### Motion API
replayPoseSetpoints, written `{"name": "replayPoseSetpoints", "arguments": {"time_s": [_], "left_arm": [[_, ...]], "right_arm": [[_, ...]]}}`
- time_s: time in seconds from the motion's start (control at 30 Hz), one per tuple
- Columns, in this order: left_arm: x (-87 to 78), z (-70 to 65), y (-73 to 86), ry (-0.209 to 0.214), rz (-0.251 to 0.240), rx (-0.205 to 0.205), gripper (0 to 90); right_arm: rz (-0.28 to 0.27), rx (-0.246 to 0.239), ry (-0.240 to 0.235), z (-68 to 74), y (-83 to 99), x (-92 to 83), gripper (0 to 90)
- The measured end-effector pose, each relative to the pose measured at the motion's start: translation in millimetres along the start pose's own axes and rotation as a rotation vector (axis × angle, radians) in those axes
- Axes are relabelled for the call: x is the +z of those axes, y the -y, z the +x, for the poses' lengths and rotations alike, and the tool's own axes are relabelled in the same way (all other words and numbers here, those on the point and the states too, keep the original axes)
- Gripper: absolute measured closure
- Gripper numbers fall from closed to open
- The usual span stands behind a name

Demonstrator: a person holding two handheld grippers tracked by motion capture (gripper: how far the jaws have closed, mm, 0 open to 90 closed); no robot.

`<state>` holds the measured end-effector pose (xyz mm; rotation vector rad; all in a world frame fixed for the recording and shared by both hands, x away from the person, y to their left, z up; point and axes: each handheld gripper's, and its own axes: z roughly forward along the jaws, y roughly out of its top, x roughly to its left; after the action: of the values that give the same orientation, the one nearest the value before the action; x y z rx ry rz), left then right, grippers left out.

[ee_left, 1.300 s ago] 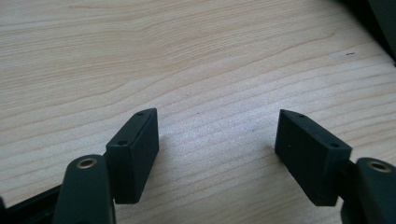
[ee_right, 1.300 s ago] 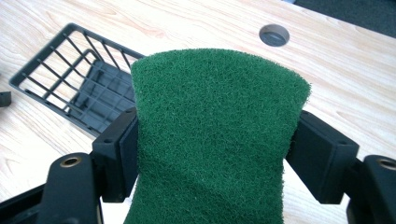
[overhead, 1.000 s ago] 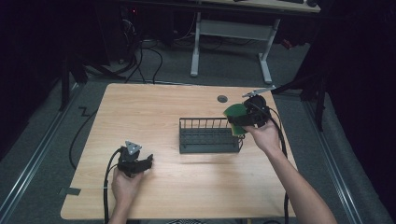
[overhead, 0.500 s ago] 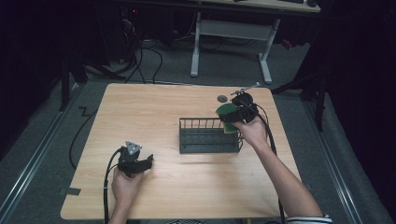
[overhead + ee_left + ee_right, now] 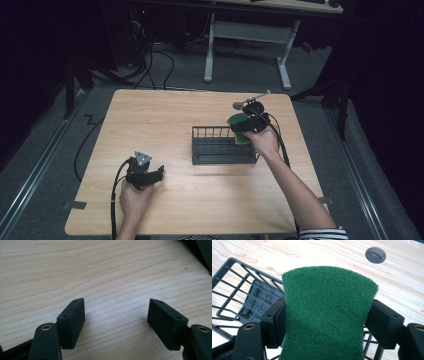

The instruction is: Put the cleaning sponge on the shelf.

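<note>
A green scouring pad (image 5: 327,312) is pinched and bowed between the jaws of my right gripper (image 5: 328,322). In the high view the right gripper (image 5: 246,126) holds the green pad (image 5: 239,125) over the right end of a black wire rack (image 5: 220,147). The rack's bars (image 5: 244,300) lie below and to the left of the pad in the right gripper view. My left gripper (image 5: 159,173) rests on the table at the front left, jaws wide apart. Between its jaws in the left gripper view there is only bare wood, left gripper (image 5: 116,312).
A round grey cable grommet (image 5: 375,255) sits in the tabletop beyond the rack, also visible as the grommet (image 5: 238,105). The wooden table (image 5: 165,115) has dark floor all round. A white desk frame (image 5: 245,40) and cables stand behind it.
My right gripper has carried the green pad left and down, from beyond the rack's right end to over its right end. The left hand has stayed in place.
</note>
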<state>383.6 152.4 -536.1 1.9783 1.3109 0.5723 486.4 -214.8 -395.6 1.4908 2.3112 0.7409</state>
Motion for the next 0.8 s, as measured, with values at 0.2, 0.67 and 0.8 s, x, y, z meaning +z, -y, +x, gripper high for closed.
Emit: {"name": "replayPoseSetpoints", "arguments": {"time_s": [0.2,0.67,0.8], "left_arm": [[0.0,-0.1,0.0,0.001,0.000,0.002,30.8],[0.0,0.0,0.0,0.001,0.000,0.002,30.8],[0.0,-0.1,0.0,0.001,0.000,0.002,30.8]], "right_arm": [[0.013,0.006,0.005,0.4,1.1,7.5,25.2],[0.020,-0.002,0.007,1.2,4.8,14.5,24.5],[0.021,-0.005,0.008,1.3,5.1,14.5,24.4]]}}
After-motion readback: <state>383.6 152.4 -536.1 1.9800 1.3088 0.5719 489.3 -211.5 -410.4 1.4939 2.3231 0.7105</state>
